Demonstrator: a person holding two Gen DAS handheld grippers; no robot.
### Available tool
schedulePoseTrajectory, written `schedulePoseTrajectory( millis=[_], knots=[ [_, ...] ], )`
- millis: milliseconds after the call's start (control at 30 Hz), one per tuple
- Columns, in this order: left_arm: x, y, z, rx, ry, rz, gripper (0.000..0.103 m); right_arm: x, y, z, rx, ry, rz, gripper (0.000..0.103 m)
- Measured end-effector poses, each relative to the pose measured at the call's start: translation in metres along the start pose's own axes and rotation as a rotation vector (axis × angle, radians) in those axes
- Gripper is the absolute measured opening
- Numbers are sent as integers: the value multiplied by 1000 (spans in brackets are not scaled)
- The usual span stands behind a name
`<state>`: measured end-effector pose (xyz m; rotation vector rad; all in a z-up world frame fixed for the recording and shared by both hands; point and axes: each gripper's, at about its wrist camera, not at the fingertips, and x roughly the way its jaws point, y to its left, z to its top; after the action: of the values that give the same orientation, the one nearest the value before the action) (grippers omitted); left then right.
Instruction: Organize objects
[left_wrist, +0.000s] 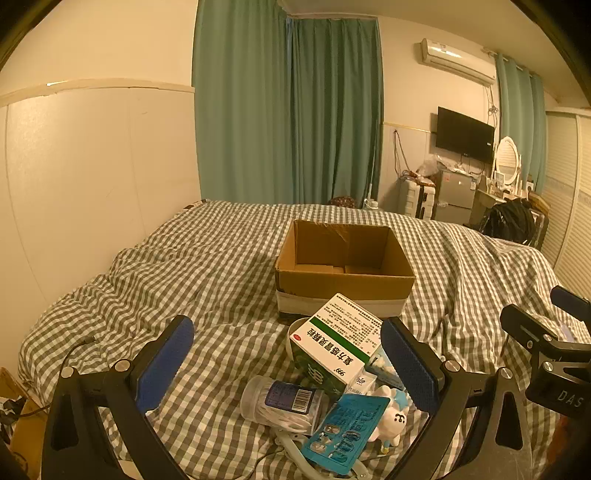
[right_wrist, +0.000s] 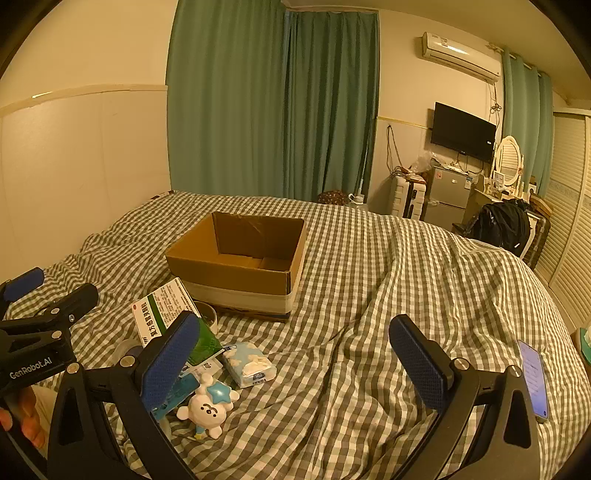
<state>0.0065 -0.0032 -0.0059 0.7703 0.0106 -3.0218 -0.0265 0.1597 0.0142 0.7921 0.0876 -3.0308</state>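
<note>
I note teal curtains (left_wrist: 288, 110), a wall television (left_wrist: 464, 134), an air conditioner (left_wrist: 456, 61) and a checked bedcover (right_wrist: 369, 277) under warm light.

The cardboard box (left_wrist: 345, 271) sits open and upright on the checked bed (left_wrist: 184, 280), pale tape round its base, nothing visible inside; just in front of the box a green-and-white medicine carton (left_wrist: 334, 352) leans tilted over a round white container (left_wrist: 295, 328); nearer than that lie a clear cotton-swab jar (left_wrist: 282, 404) on its side, a blue blister card (left_wrist: 345, 430) lying flat, a white figurine with a blue star (right_wrist: 208, 406), and a blue-and-white tissue pack (right_wrist: 249, 363) beside the carton.
</note>
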Motion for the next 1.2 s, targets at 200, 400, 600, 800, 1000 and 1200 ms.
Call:
schedulePoseTrajectory(
  millis=[200, 400, 600, 800, 1000, 1200],
  knots=[
    [1, 1, -1, -1, 4, 1, 103, 0, 0, 0, -6, 1, 5, 103],
    [1, 0, -2, 6, 8, 3, 103, 0, 0, 0, -11, 2, 9, 103],
    [2, -1, -3, 6, 11, 1, 103, 1, -1, -1, -16, 6, 20, 103],
    [2, -1, -2, 7, 12, 1, 103, 1, 1, -2, -26, 10, 30, 103],
    [2, -1, -2, 7, 11, 1, 103, 2, 2, -2, -30, 11, 34, 103],
    [2, -1, -3, 7, 12, 2, 103, 2, 2, -2, -32, 9, 34, 103]
  ],
)
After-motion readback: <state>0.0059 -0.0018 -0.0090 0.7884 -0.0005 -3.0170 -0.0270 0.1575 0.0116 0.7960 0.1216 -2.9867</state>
